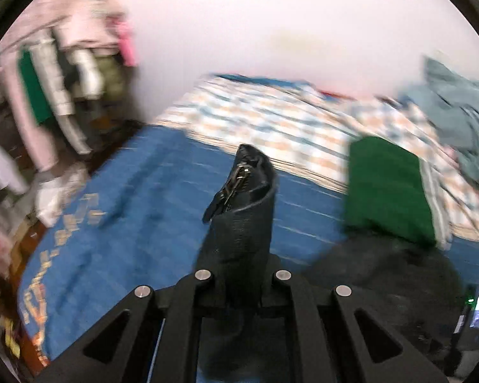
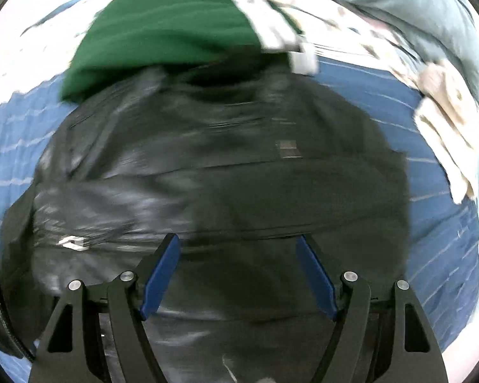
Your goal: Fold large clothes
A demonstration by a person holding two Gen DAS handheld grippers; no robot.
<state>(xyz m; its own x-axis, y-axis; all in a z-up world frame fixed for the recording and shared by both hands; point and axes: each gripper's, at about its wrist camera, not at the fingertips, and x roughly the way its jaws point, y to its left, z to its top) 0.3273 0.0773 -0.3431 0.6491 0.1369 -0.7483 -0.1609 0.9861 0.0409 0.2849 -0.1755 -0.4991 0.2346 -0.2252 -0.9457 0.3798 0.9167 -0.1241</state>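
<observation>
Left tongs (image 1: 242, 274) clamp a zippered corner of the black jacket (image 2: 226, 166); only the right view shows it spread beneath the open right tongs (image 2: 238, 249), green garment (image 2: 166, 32) at twelve o'clock.

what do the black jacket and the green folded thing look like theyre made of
Black jacket: probably a smooth synthetic shell, nylon or coated fabric, given the pale sheen streaks; the left gripper pinches a piece with a metal zipper. Green folded garment: matte, soft, fleece or knit by its fuzzy, shineless surface. Blur leaves both uncertain.
</observation>
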